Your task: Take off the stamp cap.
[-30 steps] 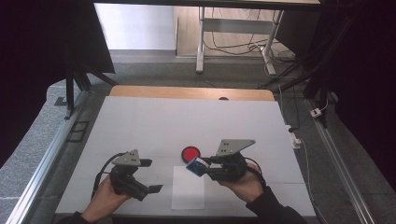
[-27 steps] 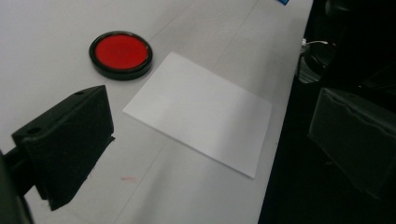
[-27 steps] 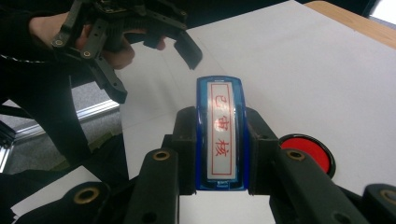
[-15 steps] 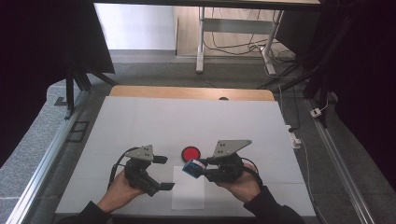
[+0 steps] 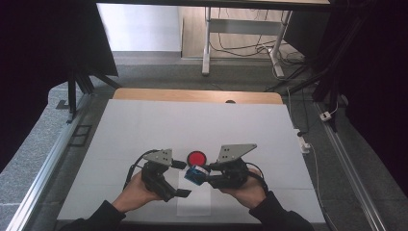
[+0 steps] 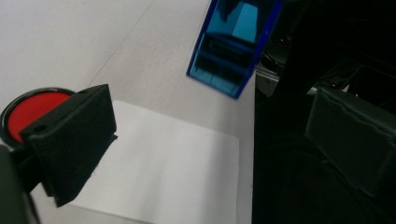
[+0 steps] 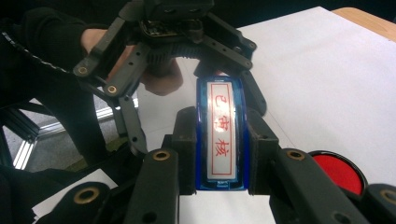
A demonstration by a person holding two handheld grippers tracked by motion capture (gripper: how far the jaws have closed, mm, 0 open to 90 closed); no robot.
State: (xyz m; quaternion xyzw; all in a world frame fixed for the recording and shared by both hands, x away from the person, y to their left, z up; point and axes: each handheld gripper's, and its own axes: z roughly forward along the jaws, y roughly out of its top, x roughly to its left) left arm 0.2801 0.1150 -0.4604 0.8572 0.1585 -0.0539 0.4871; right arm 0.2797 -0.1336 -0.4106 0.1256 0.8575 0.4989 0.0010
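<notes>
— So how far along is the stamping looking?

— Early, probably. The right gripper (image 5: 206,176) is clamping the blue stamp (image 5: 195,174) between its pads and holding it above the worktop (image 5: 144,130), over the top edge of the white paper (image 5: 195,204). The red ink pad (image 5: 196,158) is sitting just beyond it. The paper is showing no print, so inking and pressing are likely still to come.

— And the other gripper?

— The left gripper (image 5: 182,179) is hovering just beside the stamp, its jaws standing wide with nothing between them.

— Is any view adding something?

— The right gripper view is showing the stamp's (image 7: 221,133) label with red characters, too small to make out from above. The left gripper view is showing its hollow blue underside (image 6: 231,44) hanging clear of the paper (image 6: 173,168).
</notes>
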